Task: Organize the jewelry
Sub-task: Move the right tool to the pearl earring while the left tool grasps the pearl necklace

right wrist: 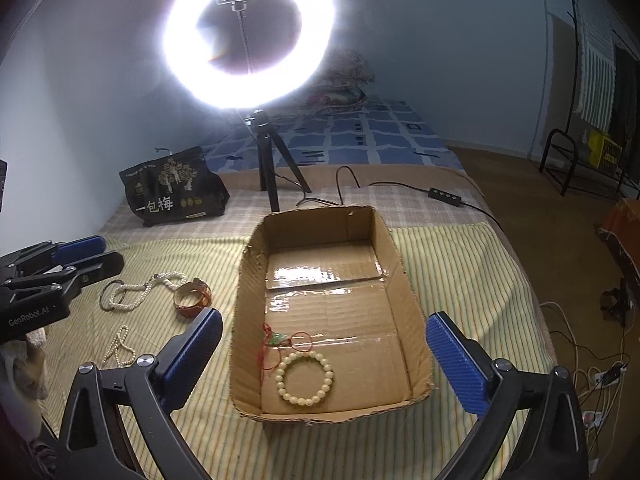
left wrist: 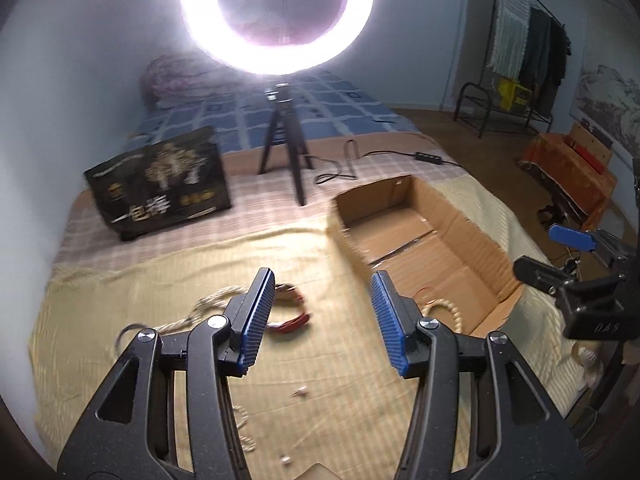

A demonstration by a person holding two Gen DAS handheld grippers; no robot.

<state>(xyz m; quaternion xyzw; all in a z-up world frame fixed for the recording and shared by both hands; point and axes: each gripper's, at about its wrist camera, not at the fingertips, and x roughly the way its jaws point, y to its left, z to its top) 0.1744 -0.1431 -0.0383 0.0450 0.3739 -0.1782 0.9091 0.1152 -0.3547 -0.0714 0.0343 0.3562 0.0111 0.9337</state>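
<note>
Both claws empty: right claw (right wrist: 322, 354) wide over cardboard box (right wrist: 404, 280), left claw (left wrist: 322, 320) half-open.

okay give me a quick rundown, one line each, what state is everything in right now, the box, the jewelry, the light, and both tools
Cardboard box: open-topped, upright.
Bead bracelet: lying flat in the box.
Red cord pendant: in the box, beside the bracelet.
Brown bangle: on the bedspread, outside the box.
Pearl necklace: loose on the bedspread.
Ring light: switched on.
Left tool: open, empty.
Right tool: wide open, empty.
</note>
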